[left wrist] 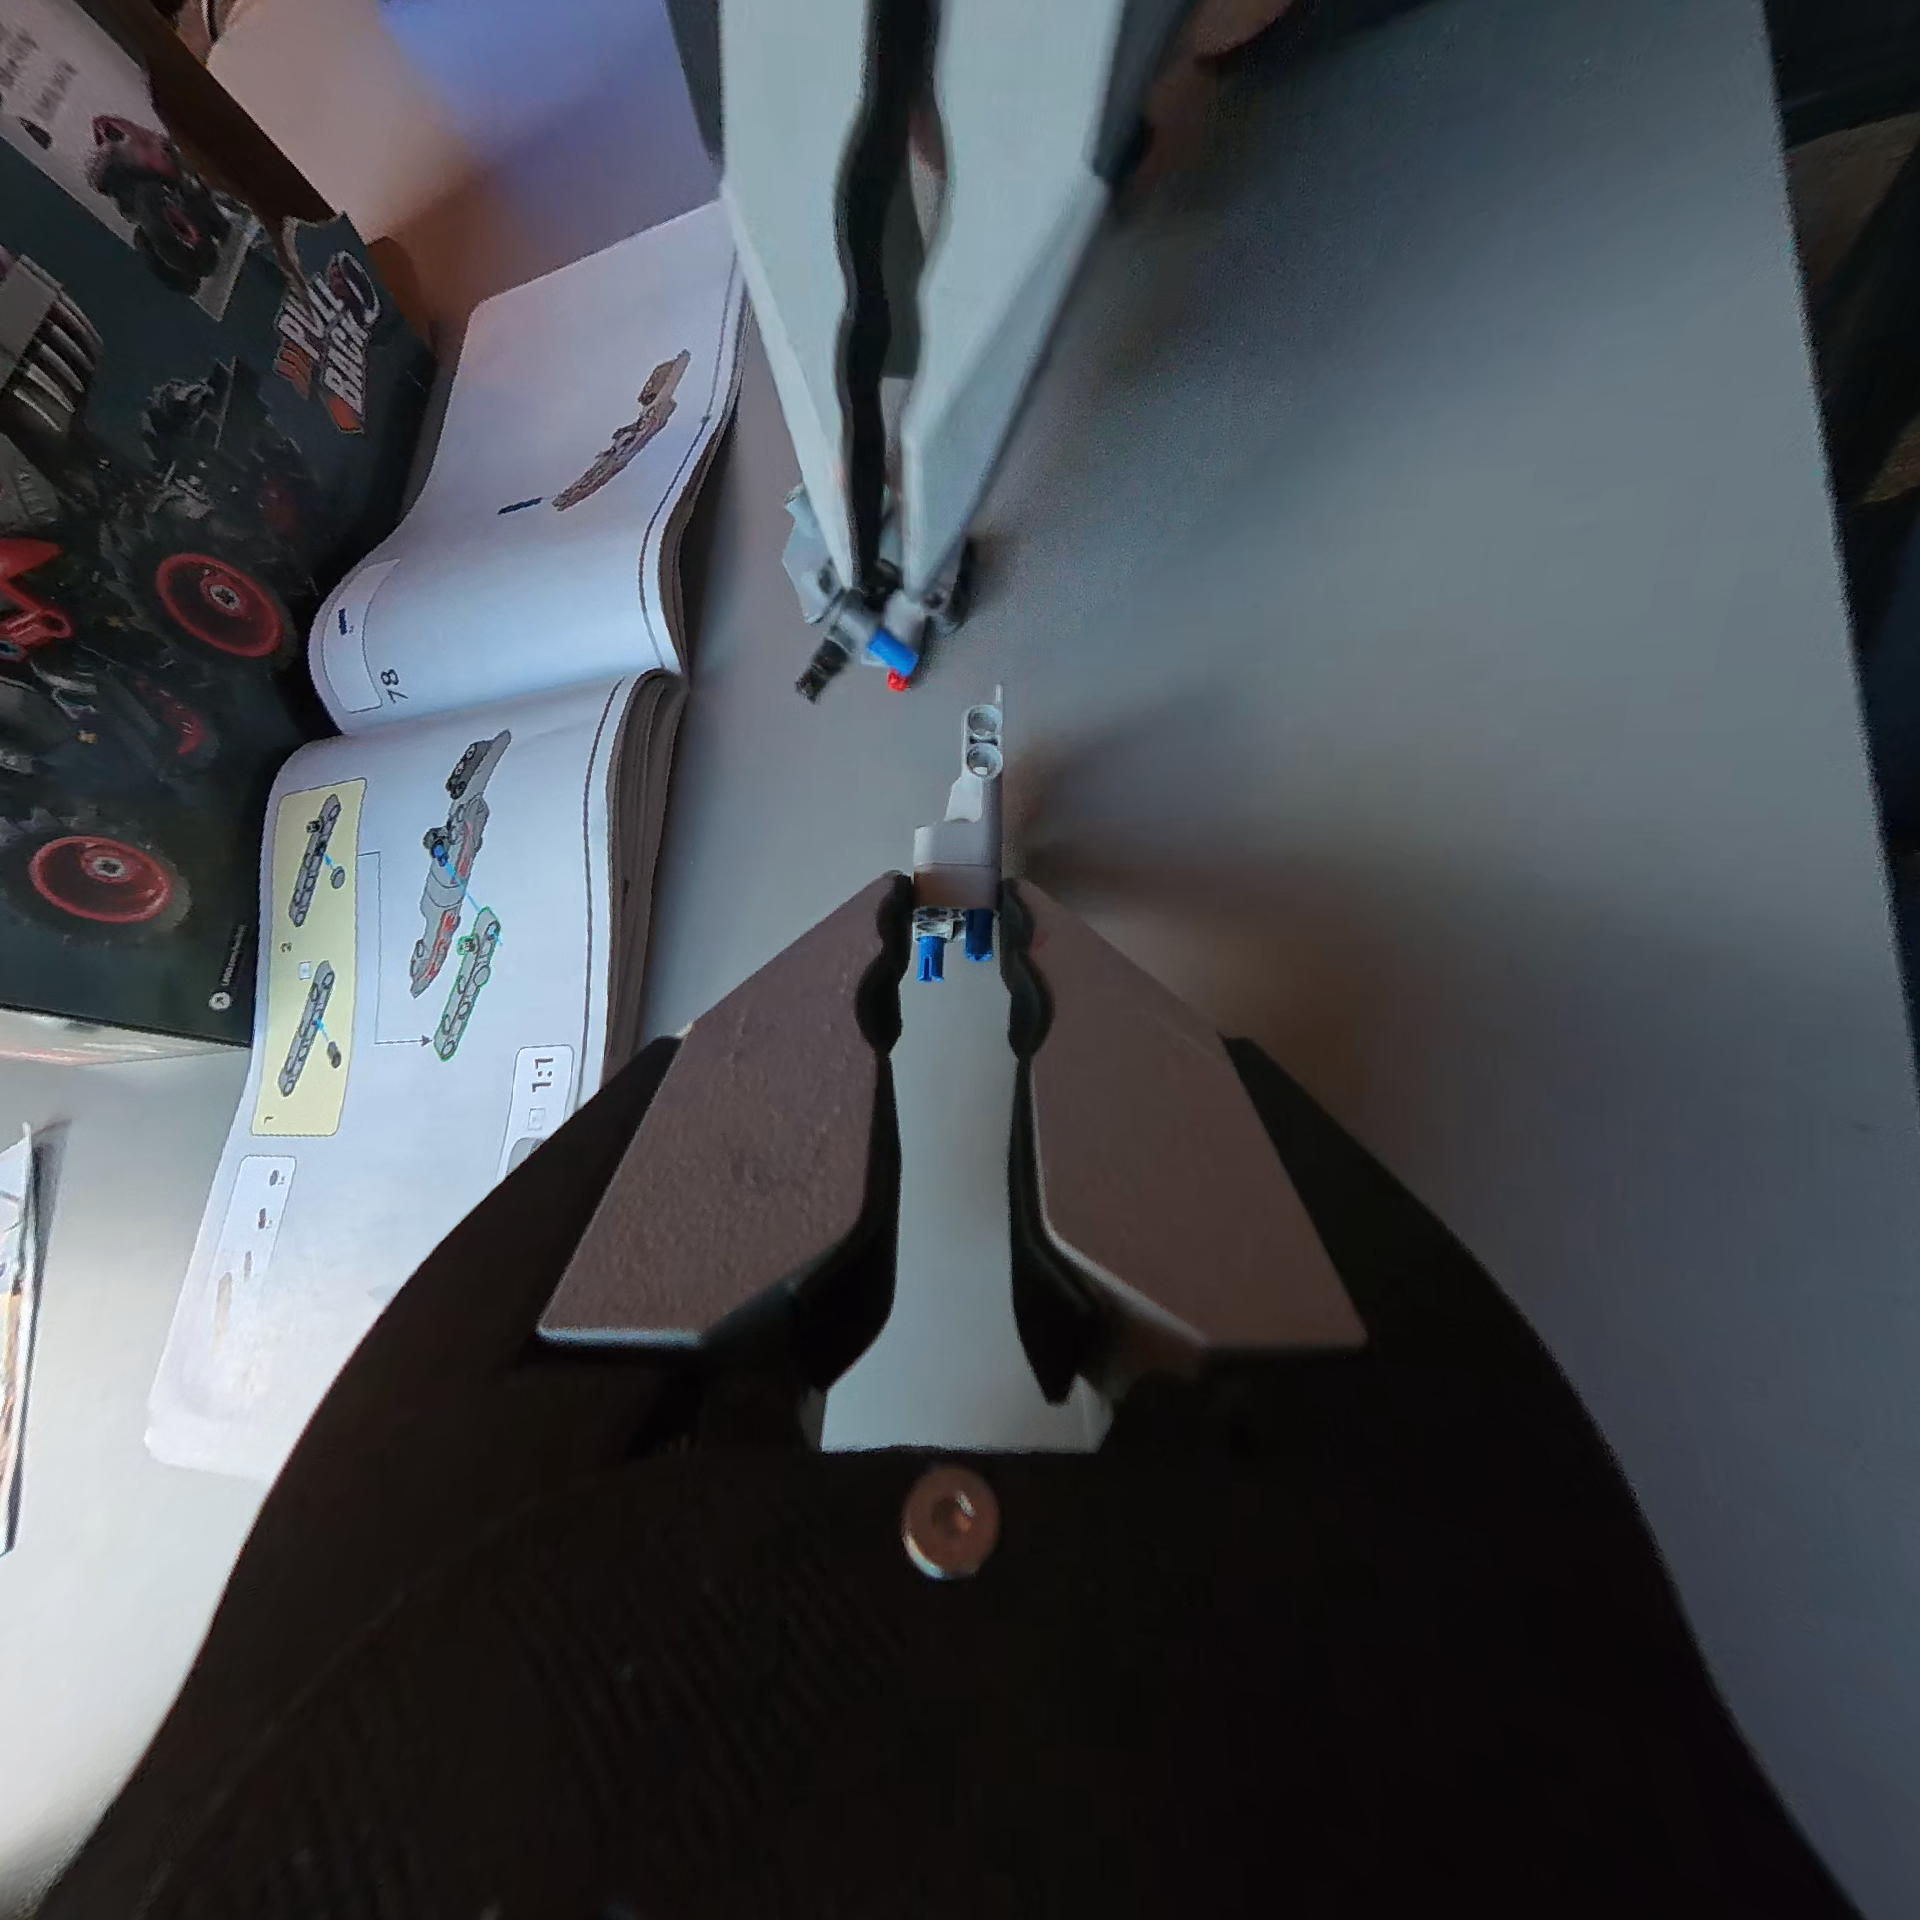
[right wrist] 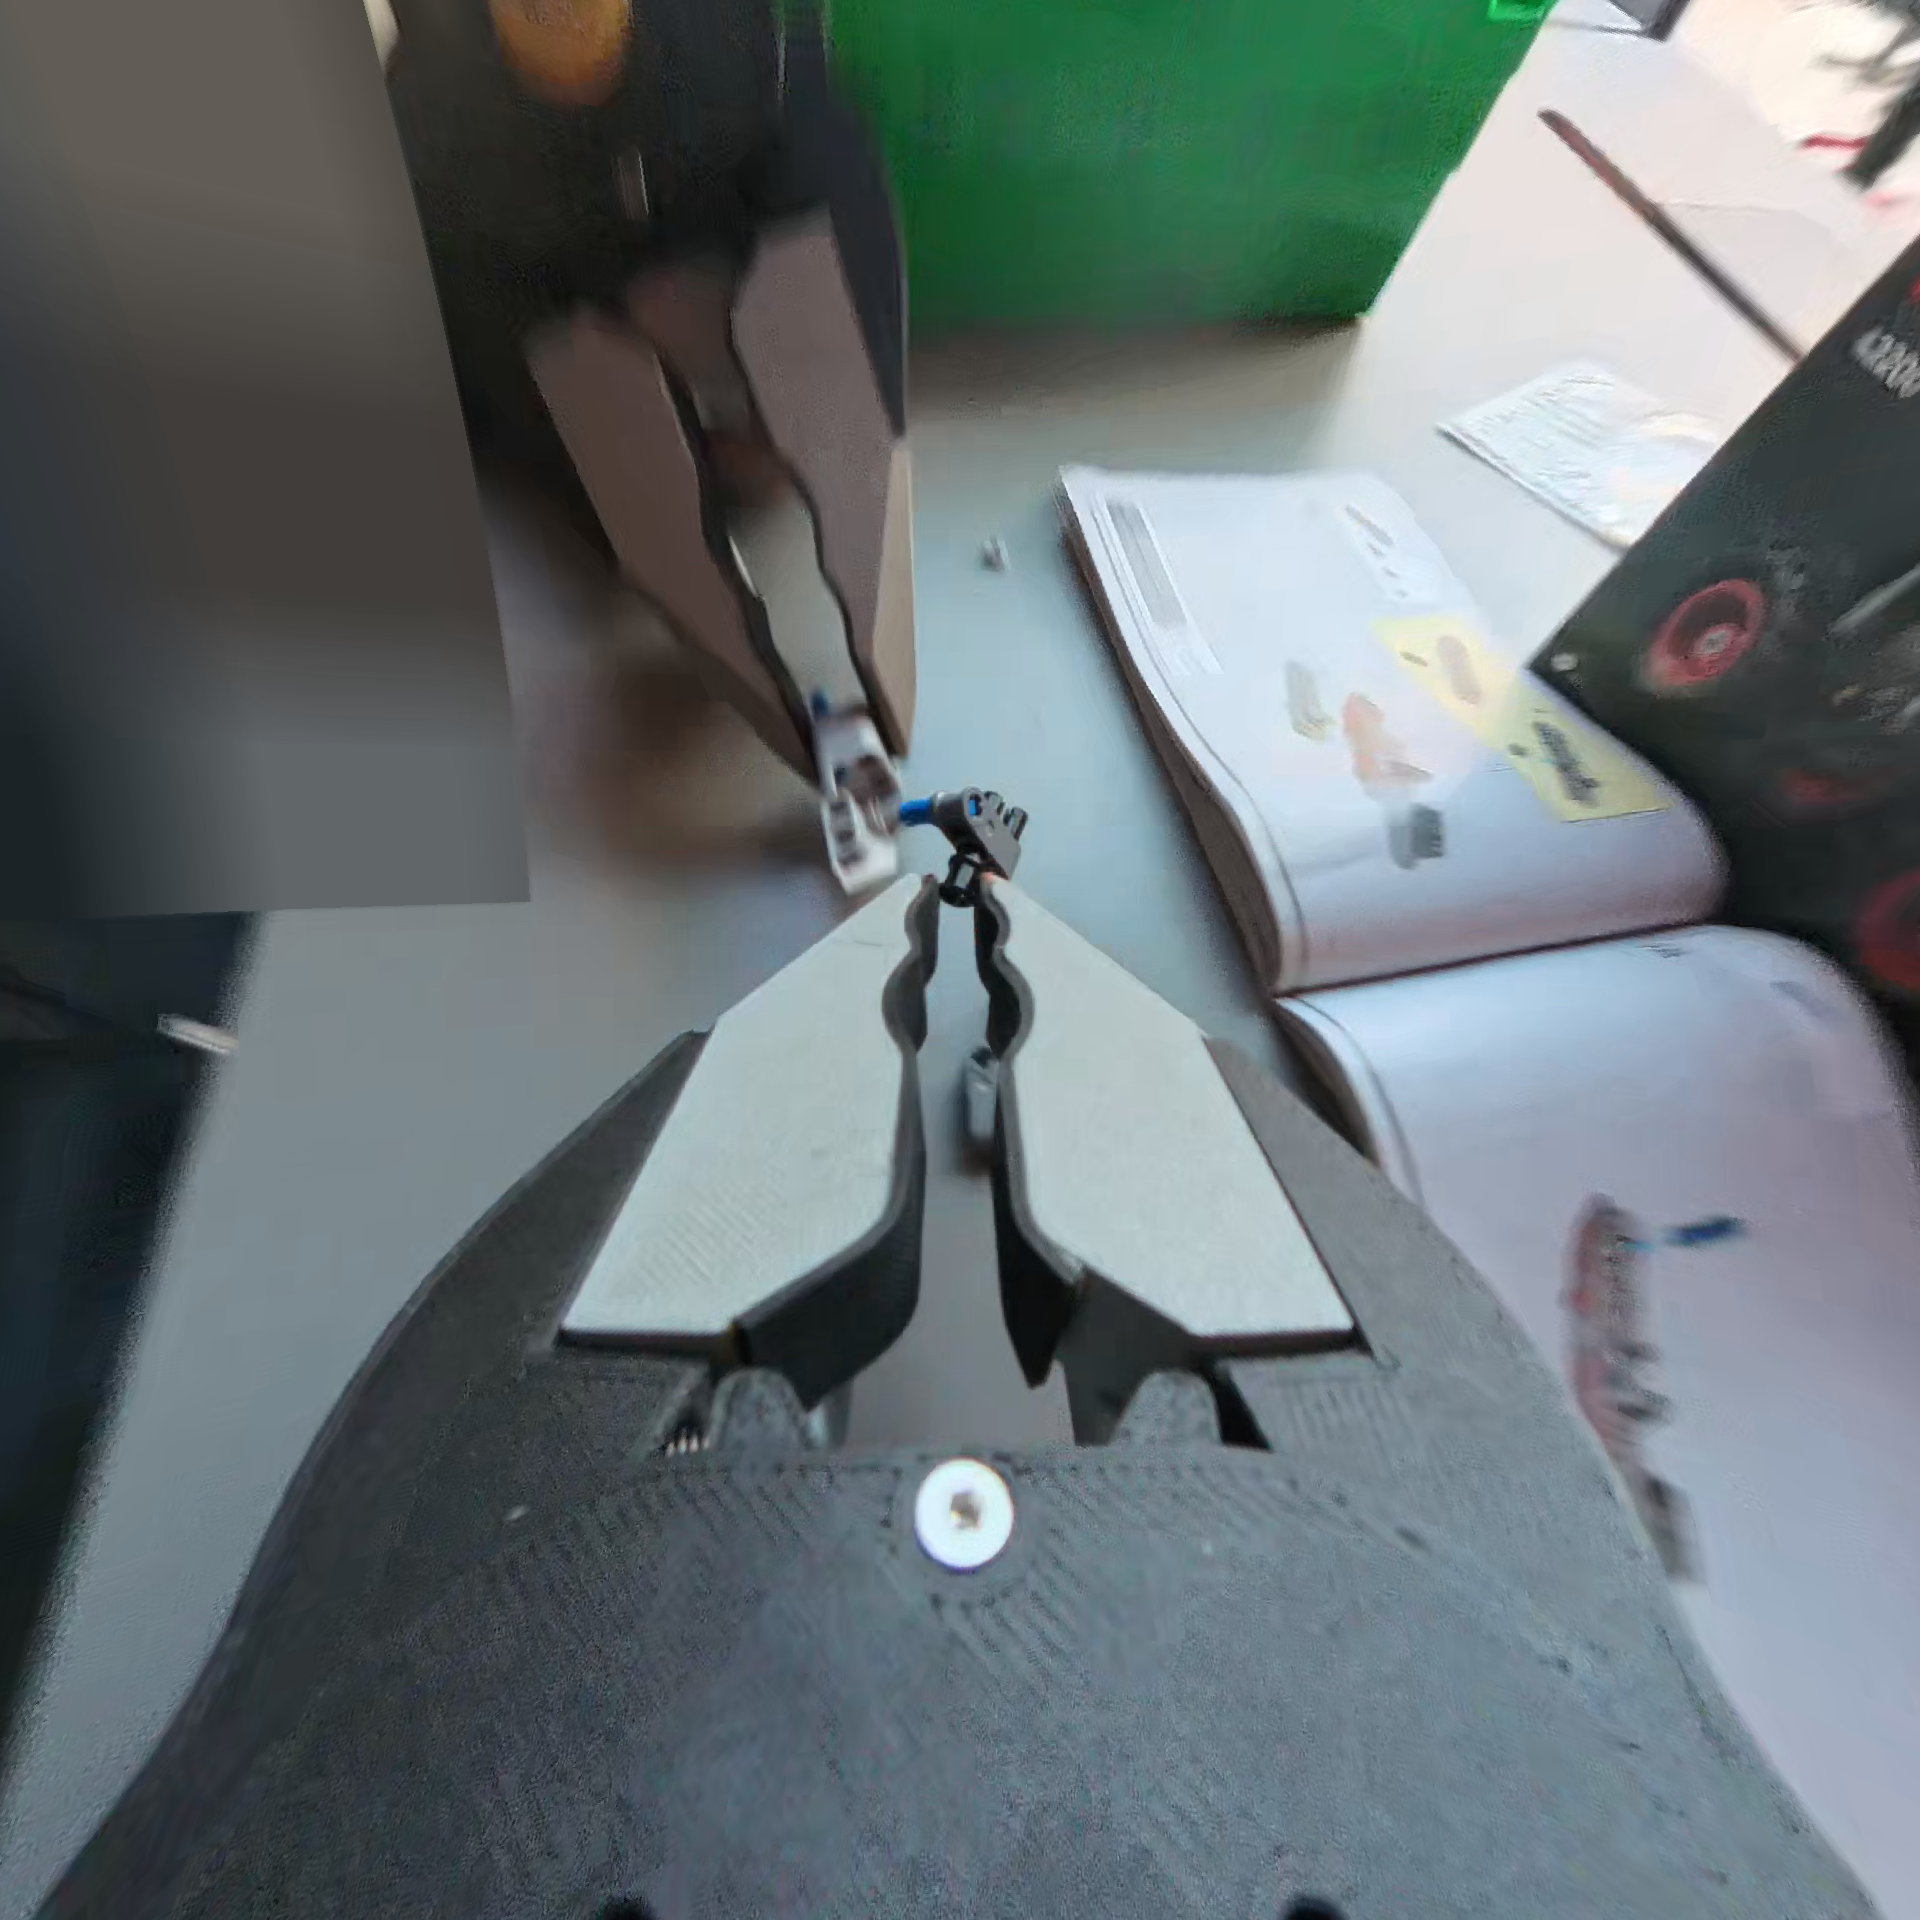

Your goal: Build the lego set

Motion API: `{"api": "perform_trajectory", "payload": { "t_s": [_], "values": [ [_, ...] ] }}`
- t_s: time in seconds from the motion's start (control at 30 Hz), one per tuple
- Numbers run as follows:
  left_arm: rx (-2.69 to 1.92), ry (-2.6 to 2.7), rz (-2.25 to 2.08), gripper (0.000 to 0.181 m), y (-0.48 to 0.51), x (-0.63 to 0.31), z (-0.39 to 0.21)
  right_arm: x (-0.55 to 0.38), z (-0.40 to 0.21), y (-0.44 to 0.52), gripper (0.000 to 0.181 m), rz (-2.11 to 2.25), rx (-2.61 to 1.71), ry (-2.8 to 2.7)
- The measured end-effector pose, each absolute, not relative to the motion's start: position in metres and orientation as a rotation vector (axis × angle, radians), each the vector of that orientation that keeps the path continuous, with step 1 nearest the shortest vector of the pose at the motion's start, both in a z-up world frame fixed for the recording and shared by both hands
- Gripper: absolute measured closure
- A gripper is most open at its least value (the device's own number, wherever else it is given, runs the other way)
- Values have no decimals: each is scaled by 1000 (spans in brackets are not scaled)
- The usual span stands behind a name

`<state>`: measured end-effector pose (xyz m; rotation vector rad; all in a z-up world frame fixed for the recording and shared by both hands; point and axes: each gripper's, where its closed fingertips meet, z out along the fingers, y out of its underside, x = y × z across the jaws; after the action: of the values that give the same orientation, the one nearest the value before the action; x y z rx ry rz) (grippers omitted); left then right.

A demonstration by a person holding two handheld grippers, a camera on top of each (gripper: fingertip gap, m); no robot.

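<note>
My left gripper [left wrist: 956,899] is shut on a white and grey lego part [left wrist: 961,831] with two blue pins, held just above the grey table [left wrist: 1403,623]. My right gripper [right wrist: 961,894] is shut on a small black and grey lego assembly [right wrist: 987,826] whose blue pin points at the white part [right wrist: 857,810]. In the left wrist view the right gripper [left wrist: 883,597] comes in from the top with that assembly [left wrist: 883,634] a short gap from the white part. In the right wrist view the left gripper [right wrist: 857,748] is at the upper left.
An open instruction booklet [left wrist: 468,727] lies left of the grippers, also seen in the right wrist view [right wrist: 1351,727]. The dark lego box [left wrist: 156,623] stands beyond it. A small grey piece [right wrist: 992,551] and another grey piece [right wrist: 977,1101] lie on the table. A green object [right wrist: 1143,156] stands at the far edge. Left tips to right tips: about 6 cm.
</note>
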<state>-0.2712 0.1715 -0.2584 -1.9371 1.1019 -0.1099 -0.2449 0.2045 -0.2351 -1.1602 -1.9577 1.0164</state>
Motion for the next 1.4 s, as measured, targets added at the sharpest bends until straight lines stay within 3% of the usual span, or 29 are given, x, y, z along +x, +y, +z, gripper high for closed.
{"api": "perform_trajectory", "payload": {
  "t_s": [0.03,0.17,0.43,1.07,1.4],
  "values": [
    [-1926,1105,-144,168,170,-268,-256,-243,-223,202,178,1218,-1220,-1913],
    [-1886,1045,-312,168,166,-257,-242,-237,-189,209,179,1879,-1428,-1676],
    [-1672,1067,-310,168,160,-247,-212,-240,-183,210,178,2263,-1571,-1504],
    [-1608,1152,-216,168,158,-243,-217,-239,-197,190,178,2080,-1535,-1710],
    [-1644,1414,202,168,163,-246,-265,-234,-188,214,178,2016,-1525,-1626]
  ]
}}
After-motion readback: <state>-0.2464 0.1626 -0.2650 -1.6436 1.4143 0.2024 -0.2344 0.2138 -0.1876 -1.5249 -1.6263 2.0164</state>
